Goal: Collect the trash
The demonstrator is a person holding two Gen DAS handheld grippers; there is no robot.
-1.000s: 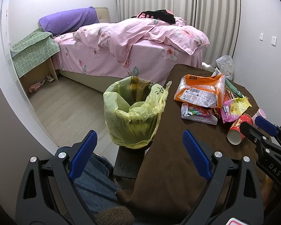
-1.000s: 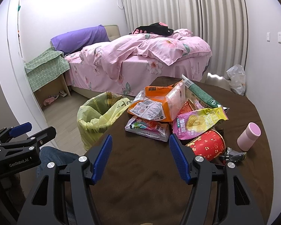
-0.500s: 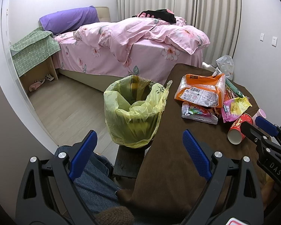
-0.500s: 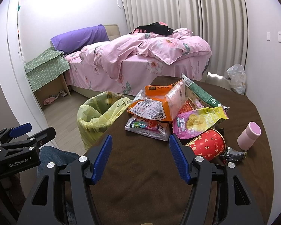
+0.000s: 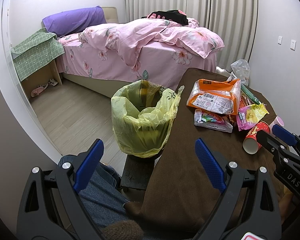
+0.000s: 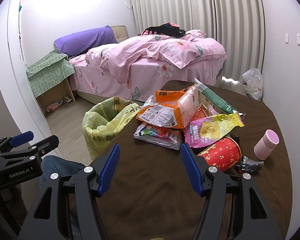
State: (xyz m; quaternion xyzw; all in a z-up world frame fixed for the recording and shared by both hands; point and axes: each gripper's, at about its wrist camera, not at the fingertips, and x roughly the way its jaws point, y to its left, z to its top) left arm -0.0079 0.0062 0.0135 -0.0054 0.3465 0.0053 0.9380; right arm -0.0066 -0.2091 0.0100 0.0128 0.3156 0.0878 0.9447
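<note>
so both grippers are empty, jaws spread wide. left gripper (image 5: pixel 148 156) hovers low over the near edge of the table (image 5: pixel 182 172), pointed between the bin and the tablecloth; a denim-clad leg (image 5: pixel 102 192) shows under it. right gripper (image 6: pixel 149 169) hovers over bare brown cloth on the table, just short of the trash pile, touching nothing.

trash sits in one heap toward the far right of the table: orange bag (image 6: pixel 166 110) on top, leaning on a clear-and-colourful wrapper (image 6: pixel 158 136) in front of it, pink and yellow chip bag (image 6: pixel 210 130) to the right of that, green-and-white packet (image 6: pixel 214 98) sticking up behind. red paper cup (image 6: pixel 224 154) lies on its side just beside the chip bag, close to the right gripper's right finger. small dark crumpled wrapper (image 6: pixel 250 164) next to the cup. pink cylinder cup (image 6: pixel 267 145) tilted, a bit apart on the right.

bin with yellow liner (image 5: pixel 144 118) stands on a dark stool (image 5: pixel 136 176) against the left edge of the table, open; can't tell what's inside. pink bed (image 5: pixel 140 50) in the background, white plastic bag (image 6: pixel 253 83) on the floor by the far wall.
</note>
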